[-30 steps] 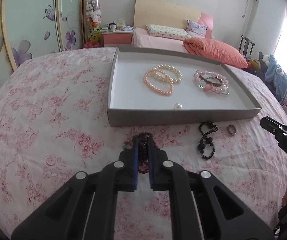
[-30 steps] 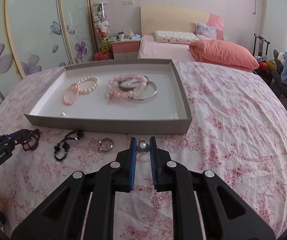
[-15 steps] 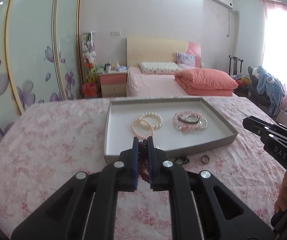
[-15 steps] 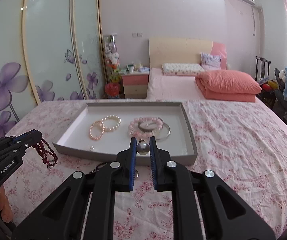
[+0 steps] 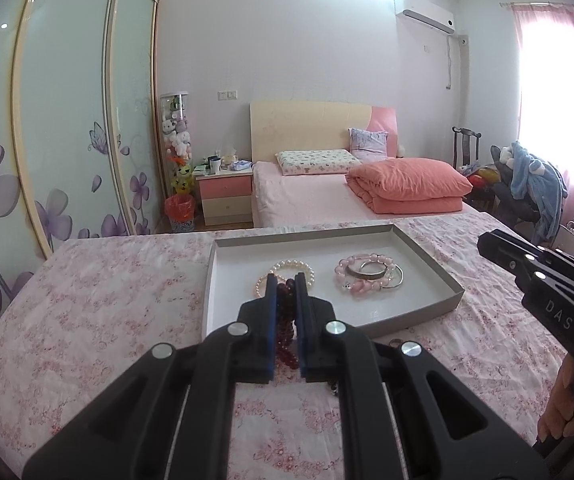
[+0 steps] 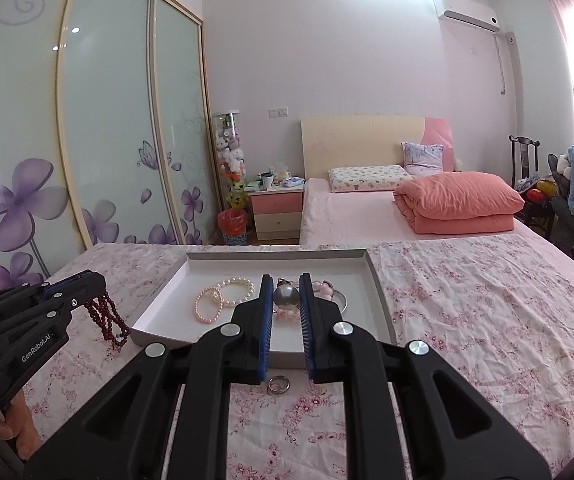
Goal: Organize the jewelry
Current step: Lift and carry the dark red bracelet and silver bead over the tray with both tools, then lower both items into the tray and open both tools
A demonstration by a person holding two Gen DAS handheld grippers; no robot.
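Dark red bead strand (image 6: 107, 320) pinched in left tool (image 5: 285, 292), grey pearl (image 6: 285, 295) clamped in right tool (image 6: 285, 300); both held above the flowered bed (image 6: 467, 320), apparently bound for grey tray (image 6: 379, 300) beside sorted bracelets (image 6: 223, 296).

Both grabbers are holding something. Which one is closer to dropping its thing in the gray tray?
Probably the right gripper. Its silver pearl looks lined up over the gray tray. The left gripper dangles the dark red bead bracelet beside the tray's left edge, above the bedspread.
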